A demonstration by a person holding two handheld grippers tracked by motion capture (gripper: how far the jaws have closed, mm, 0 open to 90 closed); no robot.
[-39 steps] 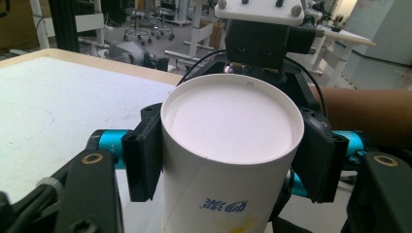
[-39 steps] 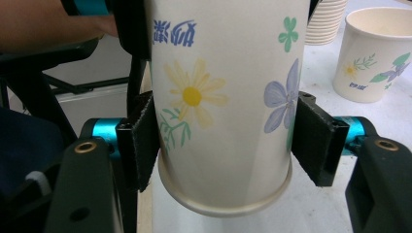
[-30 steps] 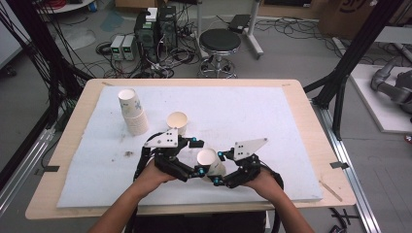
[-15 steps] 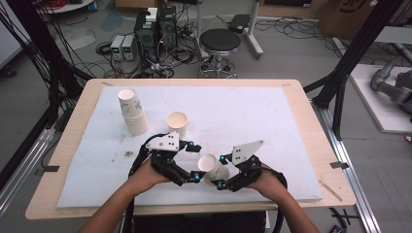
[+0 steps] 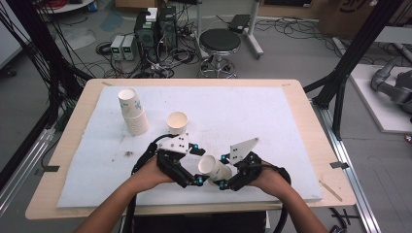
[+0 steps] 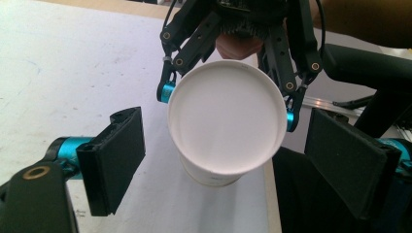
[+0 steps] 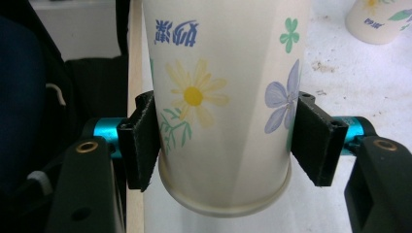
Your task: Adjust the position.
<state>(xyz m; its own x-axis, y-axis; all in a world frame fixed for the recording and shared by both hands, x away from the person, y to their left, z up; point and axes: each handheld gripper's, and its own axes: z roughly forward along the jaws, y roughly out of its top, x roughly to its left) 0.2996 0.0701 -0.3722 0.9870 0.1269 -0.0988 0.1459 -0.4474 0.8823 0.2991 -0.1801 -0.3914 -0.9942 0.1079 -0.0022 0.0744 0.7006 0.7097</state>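
Observation:
A paper cup (image 5: 213, 168) printed with flowers lies tilted in the air near the table's front edge, and my right gripper (image 5: 222, 171) is shut on it near its base. In the right gripper view both pads (image 7: 318, 141) press the cup (image 7: 223, 92) from either side. The cup's open mouth (image 6: 226, 121) points at my left gripper (image 5: 196, 163). That left gripper (image 6: 228, 165) is open, its jaws wide on either side of the rim and not touching it. Behind the cup, the right gripper's fingers (image 6: 286, 63) hold it.
A stack of like cups (image 5: 132, 112) stands at the mat's back left, and a single upright cup (image 5: 177, 122) is just beyond my left hand. The white mat (image 5: 272, 121) covers most of the wooden table (image 5: 311, 126). A stool (image 5: 221, 43) and cables lie beyond.
Both hands have drawn slightly toward the front edge. The held cup has come down and tilted further over, its mouth turning toward the left gripper.

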